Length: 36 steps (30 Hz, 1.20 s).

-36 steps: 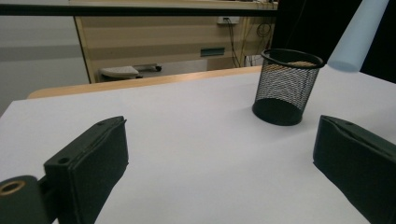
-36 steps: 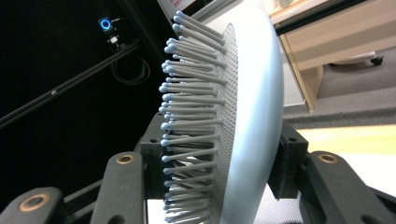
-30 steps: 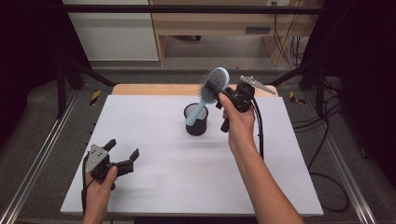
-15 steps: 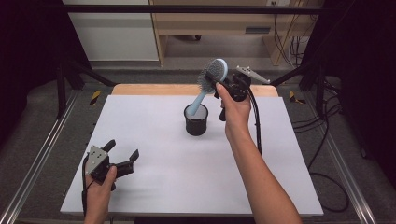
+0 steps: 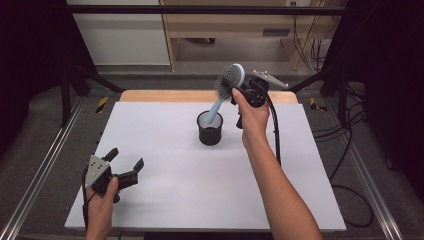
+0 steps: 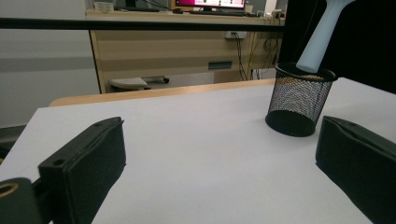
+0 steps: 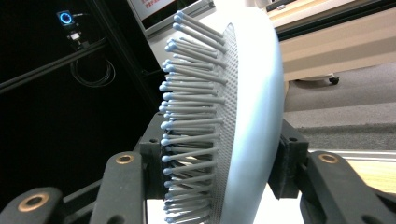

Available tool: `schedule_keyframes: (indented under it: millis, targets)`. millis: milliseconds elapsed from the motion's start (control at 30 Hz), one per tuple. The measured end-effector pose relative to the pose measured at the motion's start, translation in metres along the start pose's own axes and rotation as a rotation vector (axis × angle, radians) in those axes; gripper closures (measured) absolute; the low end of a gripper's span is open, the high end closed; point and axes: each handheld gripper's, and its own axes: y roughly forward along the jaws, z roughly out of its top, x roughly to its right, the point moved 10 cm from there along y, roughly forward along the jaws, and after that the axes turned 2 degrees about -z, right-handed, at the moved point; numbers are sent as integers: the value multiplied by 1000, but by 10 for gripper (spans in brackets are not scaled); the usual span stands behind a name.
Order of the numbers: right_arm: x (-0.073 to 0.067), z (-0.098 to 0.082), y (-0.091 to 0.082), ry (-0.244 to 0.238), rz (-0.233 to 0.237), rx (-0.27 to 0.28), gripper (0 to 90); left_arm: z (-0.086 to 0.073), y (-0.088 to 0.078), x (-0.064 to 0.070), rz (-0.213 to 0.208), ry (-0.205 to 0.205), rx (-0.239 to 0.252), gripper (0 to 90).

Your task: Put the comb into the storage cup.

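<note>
— While the right hand-held gripper [image 5: 239, 90] is up over the far half of the counter [image 5: 200, 200], what is it clamped on?

— On the brush [image 5: 226, 90]. Its jaws press the head from both sides, one on the bristle side, one on the smooth back, as the right gripper view shows [image 7: 233, 130].

— And where does the brush sit against the cup [image 5: 209, 128]?

— It slants, head up by the gripper, handle pointing down and toward the cup. In the high view the handle tip lies over the cup's rim; in the left gripper view the tip [image 6: 317, 42] hangs just above the mesh cup [image 6: 299, 100]. Whether it touches the rim, I cannot tell.

— The cup itself?

— Upright, black mesh, near the middle of the counter, a bit toward the far side.

— And the left hand-held gripper [image 5: 125, 167]?

— Low at the near left corner, held in the left hand [image 5: 100, 200], jaws apart with nothing between them. It is well apart from the cup and points toward it.
</note>
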Motion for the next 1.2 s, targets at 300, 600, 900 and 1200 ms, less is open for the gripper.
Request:
schedule_keyframes:
  millis: [300, 600, 900, 1200]
  targets:
    - [4, -8, 7, -23, -14, -19, 506, -1, -1, -12, 18, -18, 2, 18]
    - [-2, -18, 15, -46, -17, -43, 505, -1, -2, -12, 22, -20, 6, 18]
    - [-1, -32, 25, -80, -28, -83, 505, -1, -2, -13, 22, -25, 11, 21]
    - [-5, -42, 30, -110, -32, -111, 504, 0, -1, -11, 14, -22, 12, 20]
